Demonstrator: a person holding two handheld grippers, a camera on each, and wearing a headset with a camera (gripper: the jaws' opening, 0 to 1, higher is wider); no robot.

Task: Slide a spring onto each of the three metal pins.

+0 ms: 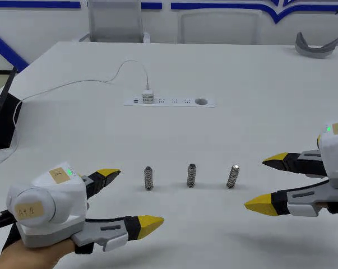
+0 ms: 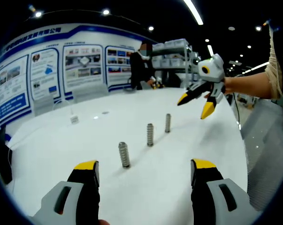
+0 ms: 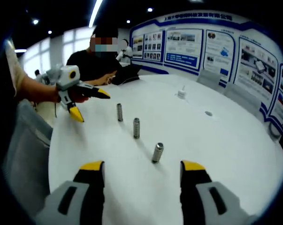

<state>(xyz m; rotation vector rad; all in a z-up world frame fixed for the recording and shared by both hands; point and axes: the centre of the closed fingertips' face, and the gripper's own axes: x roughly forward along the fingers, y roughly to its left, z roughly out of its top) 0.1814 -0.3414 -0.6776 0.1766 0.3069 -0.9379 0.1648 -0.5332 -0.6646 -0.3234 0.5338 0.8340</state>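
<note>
Springs, 3 of them, stand upright in a row near the front of a white table, apart from each other. The rightmost spring leans slightly & shows a shiny metal tip at its top. Left gripper hovers just left of the row, jaws wide apart, holding nothing. Right gripper hovers right of the row, jaws also wide, empty. Farther back, well apart, lies a power strip w/ a white charger plugged in.
</note>
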